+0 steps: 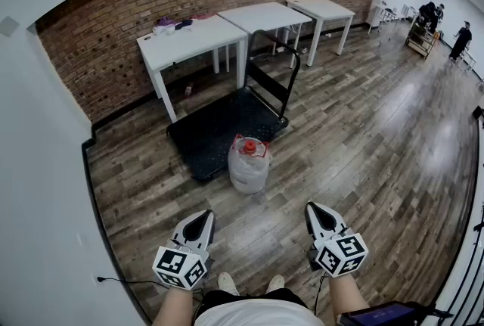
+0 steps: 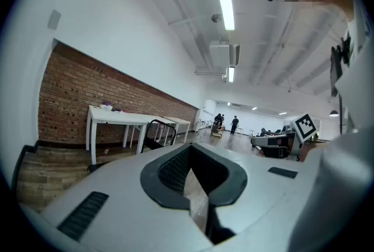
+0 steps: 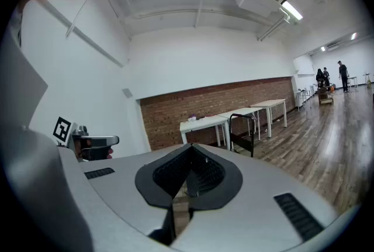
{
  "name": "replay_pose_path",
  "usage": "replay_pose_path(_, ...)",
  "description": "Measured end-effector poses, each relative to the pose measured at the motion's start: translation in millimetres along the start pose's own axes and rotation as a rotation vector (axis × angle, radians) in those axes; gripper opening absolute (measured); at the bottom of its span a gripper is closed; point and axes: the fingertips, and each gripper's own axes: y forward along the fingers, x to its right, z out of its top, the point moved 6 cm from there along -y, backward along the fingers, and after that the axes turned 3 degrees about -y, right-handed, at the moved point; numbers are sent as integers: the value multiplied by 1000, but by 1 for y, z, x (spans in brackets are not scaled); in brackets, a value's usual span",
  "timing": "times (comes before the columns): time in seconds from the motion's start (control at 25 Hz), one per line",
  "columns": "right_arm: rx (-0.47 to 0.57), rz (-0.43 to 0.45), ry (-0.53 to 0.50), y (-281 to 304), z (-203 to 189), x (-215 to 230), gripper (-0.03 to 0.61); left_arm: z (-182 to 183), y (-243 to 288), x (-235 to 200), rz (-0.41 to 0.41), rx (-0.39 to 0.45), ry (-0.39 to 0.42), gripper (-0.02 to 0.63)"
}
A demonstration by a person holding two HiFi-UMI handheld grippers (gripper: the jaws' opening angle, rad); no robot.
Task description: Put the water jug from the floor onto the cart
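A clear water jug (image 1: 249, 164) with a red cap stands upright on the wooden floor, right against the near edge of the black flat cart (image 1: 219, 128). The cart's black push handle (image 1: 274, 63) rises at its far end. My left gripper (image 1: 201, 218) and right gripper (image 1: 314, 209) are held low in front of me, well short of the jug, one on each side of it. Both are shut with nothing between the jaws. In the left gripper view the left gripper (image 2: 190, 148) points at the cart handle (image 2: 155, 129); the jug is hidden. The right gripper (image 3: 189, 148) likewise hides the jug.
Three white tables (image 1: 198, 37) stand along the brick wall (image 1: 113, 52) behind the cart. A black cable (image 1: 113, 283) lies on the floor at the left wall. People (image 1: 460, 37) stand by a trolley far to the right. A dark railing (image 1: 469, 241) borders the right side.
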Motion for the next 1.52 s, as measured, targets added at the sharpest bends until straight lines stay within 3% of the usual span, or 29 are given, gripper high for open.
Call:
replay_pose_path(0.48,0,2,-35,43,7,-49,2,9,-17,-61,-9,12,11,-2)
replay_pose_path(0.84,-42,-6,-41,66,-3,-85,2,11,-11,-93,-72,-18,25,-2)
replay_pose_path(1.2,-33,1,-35,97,-2,-66,2,8,17,-110,-70,-23,21,-2)
replay_pose_path(1.52,-32,36,-21,146,8,-19,2,19,74,-121,-29,-28,13,-2)
